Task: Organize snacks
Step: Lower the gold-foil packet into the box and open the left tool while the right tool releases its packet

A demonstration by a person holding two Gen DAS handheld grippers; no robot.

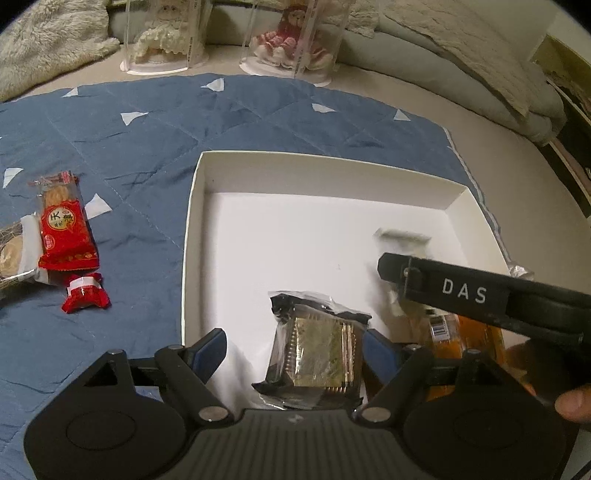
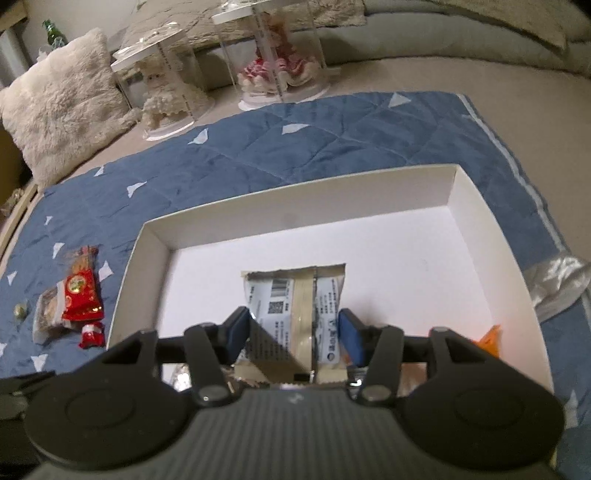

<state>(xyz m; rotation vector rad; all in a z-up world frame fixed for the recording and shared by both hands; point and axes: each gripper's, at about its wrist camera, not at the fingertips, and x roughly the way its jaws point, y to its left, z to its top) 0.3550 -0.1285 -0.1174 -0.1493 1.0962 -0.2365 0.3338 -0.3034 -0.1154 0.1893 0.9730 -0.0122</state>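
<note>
A white cardboard box lies on a blue quilt. My left gripper is open over its near edge; a black and gold snack packet lies between its fingers, by the right one. An orange packet lies in the box at right. My right gripper is shut on a white and grey snack packet, held over the box; that gripper shows in the left wrist view with the blurred packet. Outside the box lie a red packet, a small red sweet and a beige packet.
Two clear cases with dolls stand beyond the quilt. A furry cushion lies at far left. A crumpled clear wrapper lies right of the box. A small gold sweet lies left on the quilt.
</note>
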